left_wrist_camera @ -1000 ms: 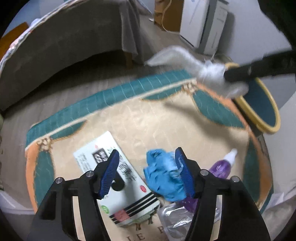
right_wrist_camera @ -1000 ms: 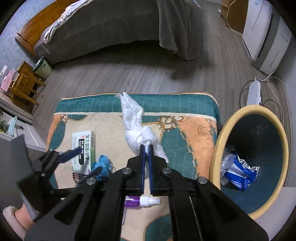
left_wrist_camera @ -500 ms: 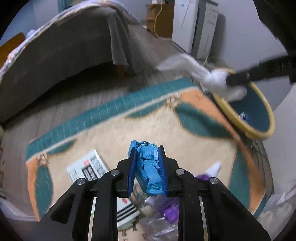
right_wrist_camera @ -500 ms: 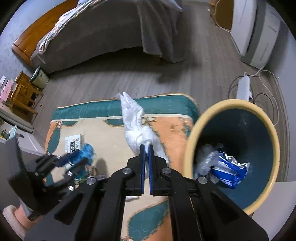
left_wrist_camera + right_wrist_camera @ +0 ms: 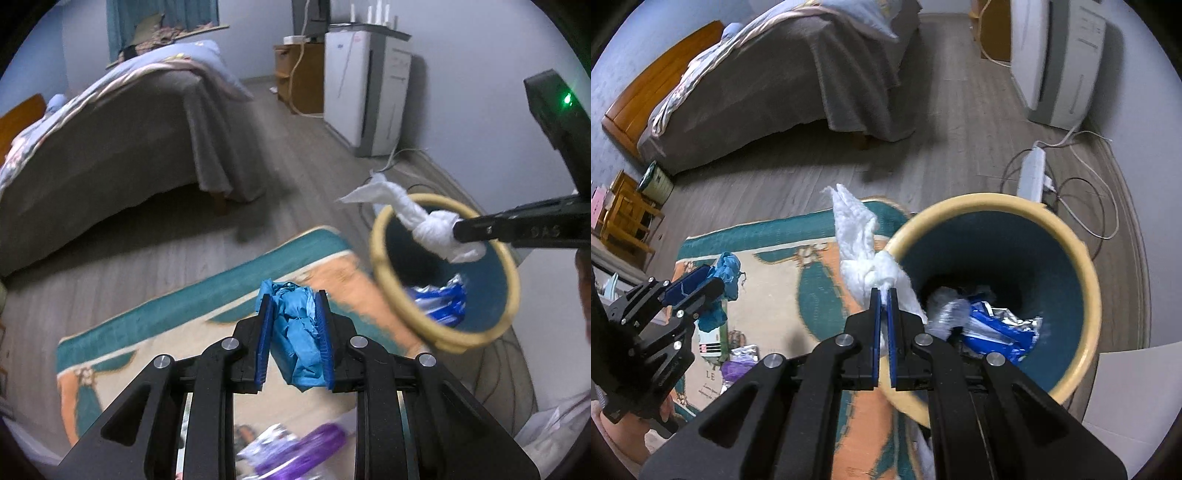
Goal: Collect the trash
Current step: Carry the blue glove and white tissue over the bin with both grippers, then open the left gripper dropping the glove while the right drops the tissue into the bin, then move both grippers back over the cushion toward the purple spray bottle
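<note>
My left gripper (image 5: 293, 317) is shut on a crumpled blue glove (image 5: 295, 332) and holds it in the air above the rug, left of the bin. It also shows in the right wrist view (image 5: 701, 280). My right gripper (image 5: 883, 295) is shut on a knotted white tissue (image 5: 860, 251) and holds it over the near rim of the yellow bin with a teal inside (image 5: 1086, 273). The bin (image 5: 380, 266) holds a blue foil wrapper (image 5: 997, 325) and clear plastic. The tissue (image 5: 424, 221) hangs above the bin's mouth in the left wrist view.
On the patterned rug (image 5: 768, 295) lie a white box (image 5: 711, 338), a purple bottle (image 5: 310, 450) and a clear wrapper (image 5: 744, 350). A bed (image 5: 775, 81) stands behind, a white appliance (image 5: 1060, 55) and a power strip (image 5: 1032, 170) with cables at right.
My left gripper closed on the blue glove and lifted it off the rug toward the bin. My right gripper carried the white tissue rightward to over the bin.
</note>
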`<state>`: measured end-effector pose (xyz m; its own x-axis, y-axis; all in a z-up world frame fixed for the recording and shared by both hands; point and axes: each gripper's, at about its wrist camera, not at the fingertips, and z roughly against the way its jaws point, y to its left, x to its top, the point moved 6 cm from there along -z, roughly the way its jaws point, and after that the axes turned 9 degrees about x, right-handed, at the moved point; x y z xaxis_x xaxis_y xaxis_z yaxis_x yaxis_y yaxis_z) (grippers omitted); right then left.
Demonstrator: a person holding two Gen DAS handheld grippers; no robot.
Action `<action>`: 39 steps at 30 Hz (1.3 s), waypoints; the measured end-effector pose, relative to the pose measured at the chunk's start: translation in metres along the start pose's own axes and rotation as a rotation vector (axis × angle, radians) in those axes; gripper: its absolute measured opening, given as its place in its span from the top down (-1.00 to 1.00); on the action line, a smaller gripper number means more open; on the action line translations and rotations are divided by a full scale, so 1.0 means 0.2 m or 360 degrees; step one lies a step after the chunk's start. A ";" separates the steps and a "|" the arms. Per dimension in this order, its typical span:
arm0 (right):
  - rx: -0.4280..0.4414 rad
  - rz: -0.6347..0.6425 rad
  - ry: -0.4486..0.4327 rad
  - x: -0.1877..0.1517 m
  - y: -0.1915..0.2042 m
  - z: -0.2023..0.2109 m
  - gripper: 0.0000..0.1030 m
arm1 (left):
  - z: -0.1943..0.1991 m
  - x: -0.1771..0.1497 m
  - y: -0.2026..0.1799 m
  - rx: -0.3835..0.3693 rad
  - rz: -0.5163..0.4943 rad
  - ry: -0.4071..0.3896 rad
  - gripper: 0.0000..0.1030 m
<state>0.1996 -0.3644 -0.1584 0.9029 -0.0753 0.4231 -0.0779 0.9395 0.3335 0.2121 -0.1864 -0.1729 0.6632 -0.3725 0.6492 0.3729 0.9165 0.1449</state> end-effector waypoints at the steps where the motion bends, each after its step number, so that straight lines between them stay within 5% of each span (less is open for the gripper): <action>1: -0.0008 -0.0006 -0.0012 0.00 -0.02 0.02 0.94 | 0.00 0.02 -0.03 -0.0018 -0.0001 -0.0006 0.53; 15: -0.0172 -0.0293 -0.0096 -0.07 -0.51 0.14 0.94 | -0.10 0.09 -0.64 -0.0235 -0.0200 0.0004 0.52; 19: -0.0225 -0.0360 -0.0097 -0.09 -0.59 0.14 0.89 | -0.17 0.09 -0.73 -0.0251 -0.0237 0.0023 0.33; 22: -0.0247 -0.0372 -0.0113 -0.08 -0.60 0.15 0.42 | -0.19 0.08 -0.76 -0.0271 -0.0240 0.0045 0.03; 24: -0.0271 -0.0351 -0.0129 -0.07 -0.59 0.16 0.04 | -0.15 0.08 -0.75 -0.0266 -0.0230 0.0006 -0.50; 27: -0.0286 -0.0333 -0.0132 -0.06 -0.56 0.17 -0.29 | -0.10 0.09 -0.70 -0.0225 -0.0208 -0.0035 -0.76; 33: -0.0320 -0.0271 -0.0185 -0.03 -0.45 0.23 -0.89 | 0.08 0.07 -0.43 -0.0138 -0.0098 -0.0041 -0.85; 39: -0.0162 -0.0290 -0.0232 -0.02 -0.18 0.29 -0.89 | 0.33 0.02 -0.04 0.0073 -0.0017 -0.0102 -0.89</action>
<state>0.1741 -0.4165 -0.1239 0.8270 -0.2872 0.4834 0.1305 0.9342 0.3319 0.1679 -0.1854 -0.1225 0.6160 -0.3733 0.6937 0.3485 0.9189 0.1850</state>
